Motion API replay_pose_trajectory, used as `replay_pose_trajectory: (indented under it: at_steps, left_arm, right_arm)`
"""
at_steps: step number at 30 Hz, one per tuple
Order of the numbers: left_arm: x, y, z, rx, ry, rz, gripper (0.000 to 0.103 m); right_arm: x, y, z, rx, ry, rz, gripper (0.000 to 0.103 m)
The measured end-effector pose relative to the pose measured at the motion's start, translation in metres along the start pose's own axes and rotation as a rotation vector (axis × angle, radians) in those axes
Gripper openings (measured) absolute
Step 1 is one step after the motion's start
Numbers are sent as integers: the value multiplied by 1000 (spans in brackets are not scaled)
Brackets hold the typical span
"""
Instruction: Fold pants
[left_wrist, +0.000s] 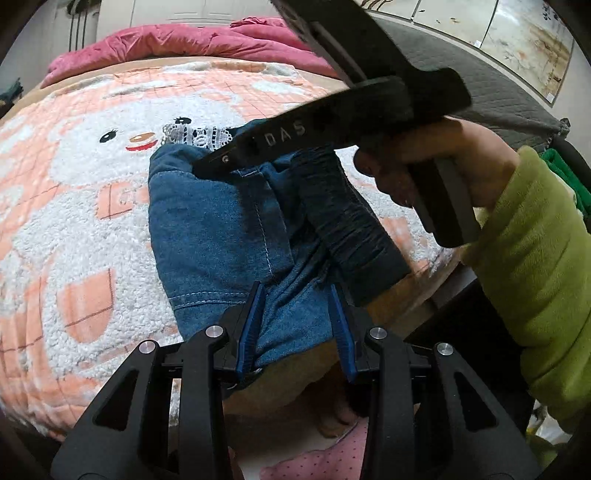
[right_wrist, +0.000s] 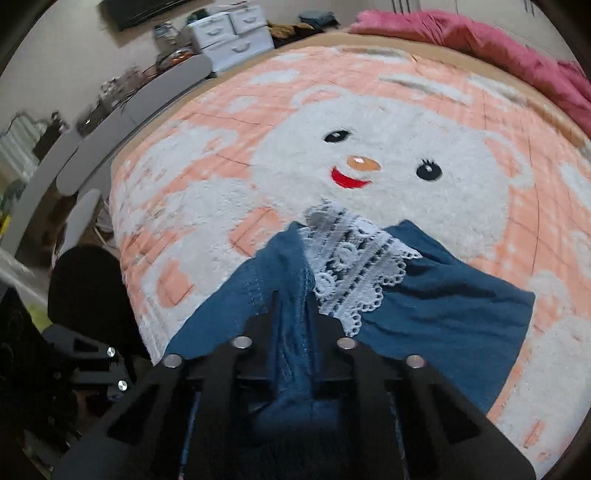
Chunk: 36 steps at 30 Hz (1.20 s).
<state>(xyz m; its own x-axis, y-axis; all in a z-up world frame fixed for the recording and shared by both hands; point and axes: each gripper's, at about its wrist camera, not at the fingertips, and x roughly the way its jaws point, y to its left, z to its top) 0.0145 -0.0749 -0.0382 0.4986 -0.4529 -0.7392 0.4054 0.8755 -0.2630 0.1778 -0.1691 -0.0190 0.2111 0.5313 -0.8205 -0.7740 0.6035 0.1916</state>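
Blue denim pants (left_wrist: 207, 229) lie partly folded on the fluffy peach-and-white blanket (left_wrist: 74, 184), with a white lace trim (left_wrist: 199, 134) at the far end and a dark ribbed waistband (left_wrist: 343, 218) on the right. My left gripper (left_wrist: 297, 306) has its blue pads pressed on a bunch of denim at the near edge. A hand in a green sleeve (left_wrist: 535, 258) holds my right gripper (left_wrist: 210, 166), whose tip is on the far hem beside the lace. In the right wrist view, the right gripper (right_wrist: 295, 310) is shut on a fold of the pants (right_wrist: 443, 295) just below the lace trim (right_wrist: 354, 258).
The blanket (right_wrist: 369, 129) covers the bed and shows a smiling cartoon face. A pink quilt (left_wrist: 184, 40) is heaped at the far end. White drawers (right_wrist: 229, 37) and clutter stand beyond the bed's left side. The bed's edge drops off near the left gripper.
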Motion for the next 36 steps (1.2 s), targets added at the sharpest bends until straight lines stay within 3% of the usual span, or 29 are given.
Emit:
replay_pose_trajectory:
  at_steps: [4,9,29,33,36]
  left_arm:
    - [-6,-2,-1,-9,-10,-18,33]
    - [-6,-9,-1,10,-13,-11,39]
    - [-2,-17,6,4,0,9,41]
    - [-1,-17,6,2,1,9,42]
    - [-1,-17,6,0,0,5,44]
  right_arm:
    - [-16,3,10,-26,-54,-135,2]
    - [13,3,15,-69,14,-229,2]
    - [21,-13,10,6,-3,-262,2]
    - [10,-12,10,24,-35,-239,8]
    - [-3,-13,11,46,-67,-223,26]
